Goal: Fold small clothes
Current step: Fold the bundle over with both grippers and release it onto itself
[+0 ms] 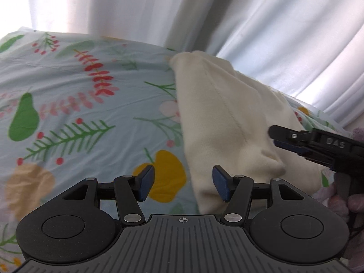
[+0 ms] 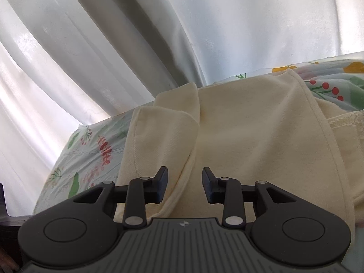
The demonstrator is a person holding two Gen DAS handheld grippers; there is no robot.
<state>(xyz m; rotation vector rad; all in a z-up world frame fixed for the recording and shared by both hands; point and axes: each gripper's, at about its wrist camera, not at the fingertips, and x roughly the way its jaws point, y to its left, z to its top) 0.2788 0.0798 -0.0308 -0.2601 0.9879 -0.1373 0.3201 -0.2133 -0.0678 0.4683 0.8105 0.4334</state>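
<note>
Cream garment (image 2: 250,136) folded on floral sheet (image 1: 68,79); both hand-held grippers empty, jaws apart

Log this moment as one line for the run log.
left gripper: open | right gripper: open | cream garment: on floral sheet, unheld

I count one cream garment (image 1: 229,122) lying on one floral bedsheet (image 1: 68,104), with one white curtain (image 1: 159,11) hanging behind the sheet's far edge. Over that sheet I have two tools: the left tool (image 1: 183,185) at the garment's near-left edge, and the right tool (image 2: 184,185) over the garment's middle. Each tool has two blue-padded fingers, four in all.
</note>
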